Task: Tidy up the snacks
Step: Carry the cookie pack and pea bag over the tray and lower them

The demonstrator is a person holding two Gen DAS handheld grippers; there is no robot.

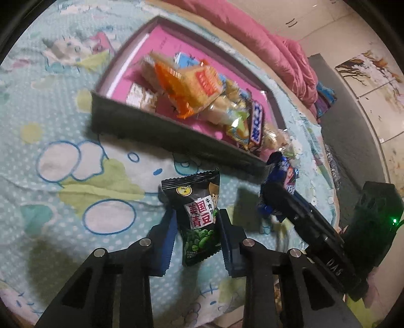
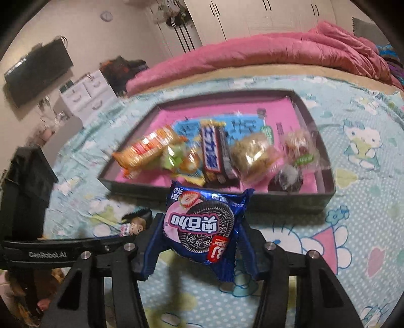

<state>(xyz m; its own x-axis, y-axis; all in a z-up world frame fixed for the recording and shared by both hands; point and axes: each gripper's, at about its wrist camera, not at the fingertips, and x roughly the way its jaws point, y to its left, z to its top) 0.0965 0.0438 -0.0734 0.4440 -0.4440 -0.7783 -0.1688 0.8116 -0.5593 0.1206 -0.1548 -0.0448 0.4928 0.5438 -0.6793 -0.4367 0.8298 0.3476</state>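
Observation:
A black green-pea packet (image 1: pixel 199 217) stands upright between the blue pads of my left gripper (image 1: pixel 195 214), which is shut on it just above the patterned bedsheet. My right gripper (image 2: pixel 202 222) is shut on a blue sandwich-cookie packet (image 2: pixel 202 227), held just in front of the dark tray (image 2: pixel 277 201). The tray (image 1: pixel 151 133) has a pink floor and holds several snacks, among them an orange cracker pack (image 2: pixel 146 148) and a chocolate bar (image 2: pixel 213 151). In the left wrist view the right gripper's finger (image 1: pixel 298 207) and the cookie packet (image 1: pixel 285 176) show at the right.
The light blue cartoon bedsheet (image 2: pixel 353 201) spreads around the tray. A pink quilt (image 2: pixel 277 48) lies bunched behind it. White wardrobes (image 2: pixel 240 17), a small drawer unit (image 2: pixel 85 93) and a wall screen (image 2: pixel 38 70) stand beyond the bed.

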